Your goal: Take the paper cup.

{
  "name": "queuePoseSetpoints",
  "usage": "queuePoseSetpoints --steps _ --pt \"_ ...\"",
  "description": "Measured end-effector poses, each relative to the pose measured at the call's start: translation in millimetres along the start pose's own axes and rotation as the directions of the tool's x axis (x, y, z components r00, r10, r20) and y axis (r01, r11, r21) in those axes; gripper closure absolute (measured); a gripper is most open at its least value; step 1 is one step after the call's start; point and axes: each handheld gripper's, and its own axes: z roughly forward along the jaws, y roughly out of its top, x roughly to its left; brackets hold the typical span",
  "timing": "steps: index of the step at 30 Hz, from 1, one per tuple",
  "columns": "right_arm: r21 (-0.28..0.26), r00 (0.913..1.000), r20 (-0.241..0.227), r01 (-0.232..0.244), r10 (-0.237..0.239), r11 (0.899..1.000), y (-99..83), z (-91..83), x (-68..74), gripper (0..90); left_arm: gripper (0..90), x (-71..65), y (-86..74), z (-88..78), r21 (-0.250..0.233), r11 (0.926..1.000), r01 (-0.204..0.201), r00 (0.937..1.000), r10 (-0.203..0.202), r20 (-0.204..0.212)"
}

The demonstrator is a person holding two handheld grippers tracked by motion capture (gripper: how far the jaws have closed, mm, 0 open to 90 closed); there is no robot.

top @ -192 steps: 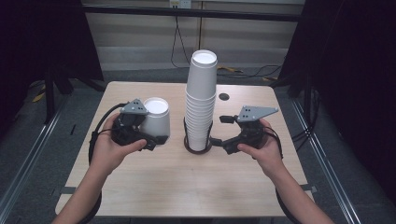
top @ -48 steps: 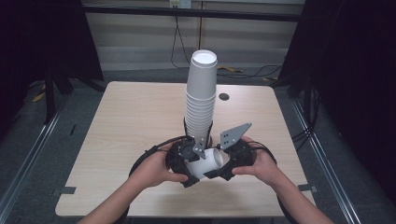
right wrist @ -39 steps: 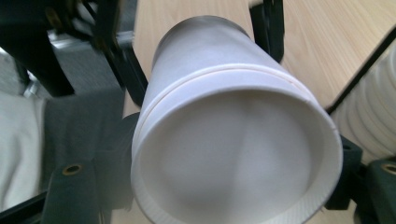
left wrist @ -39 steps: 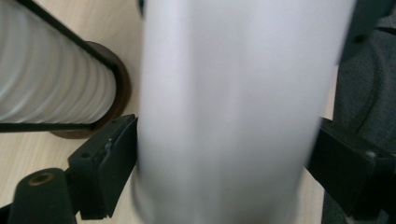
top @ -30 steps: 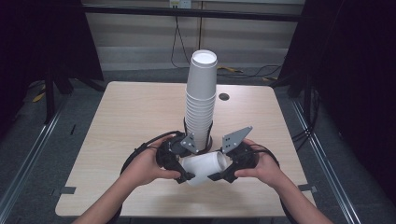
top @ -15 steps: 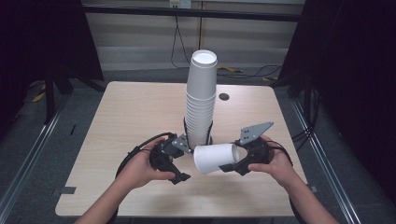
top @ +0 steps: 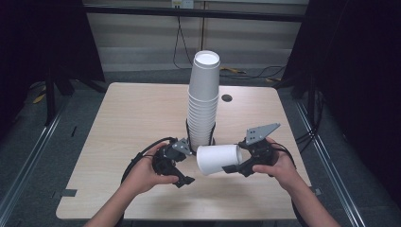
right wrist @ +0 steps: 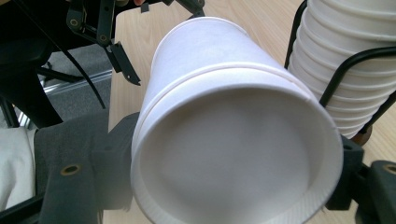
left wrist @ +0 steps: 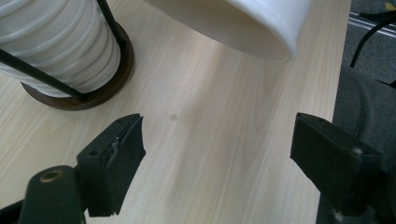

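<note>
A single white paper cup [top: 218, 159] lies on its side in the air just above the table, in front of the tall stack of white cups [top: 204, 101]. My right gripper [top: 235, 164] is shut on it near its rim. In the right gripper view the cup [right wrist: 219, 93] has its open mouth toward the camera, and the right gripper [right wrist: 229, 168] has a jaw on each side of it. My left gripper [top: 184, 163] is open, just left of the cup and apart from it. Between the spread jaws of the left gripper [left wrist: 219, 144] is bare wood, with the cup's [left wrist: 252, 23] end above.
The stack stands in a black wire holder on a round brown base [left wrist: 100, 86] at mid-table. A small dark hole [top: 227, 98] is in the wooden table [top: 132, 118] behind the stack. Black cables trail from both grippers. The floor drops off past the table's near edge.
The left gripper has let go of the cup and drawn back a little to the left. The right gripper keeps the cup, still on its side, and has shifted right.
</note>
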Motion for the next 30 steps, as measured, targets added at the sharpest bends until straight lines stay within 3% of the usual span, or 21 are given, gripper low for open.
queuePoseSetpoints --steps 9,17,25,29,30 --pt "0.013 0.9999 -0.002 0.010 -0.010 1.000 4.1 3.1 0.1 23.5 16.9 -0.7 2.1 4.6 -0.013 0.9999 0.009 0.9999 -0.009 0.007" --pt "-0.012 0.9997 -0.021 0.007 -0.008 1.000 7.5 4.6 0.7 23.4 16.9 -1.3 3.0 7.2 -0.054 0.9984 0.014 0.9994 -0.012 0.031" --pt "-0.007 0.9991 -0.037 0.021 -0.021 1.000 10.7 9.0 3.7 23.4 16.3 1.6 2.3 10.5 -0.084 0.9961 0.029 0.9994 -0.027 0.020" --pt "-0.006 0.9992 -0.027 0.028 -0.028 1.000 10.9 9.6 4.0 23.4 16.1 0.2 2.2 8.7 -0.099 0.9951 0.004 0.9994 -0.001 0.036" --pt "-0.016 0.9983 -0.054 0.021 -0.021 1.000 10.5 9.6 3.1 23.3 16.3 -0.2 2.1 8.5 -0.100 0.9949 0.005 0.9995 -0.002 0.030"
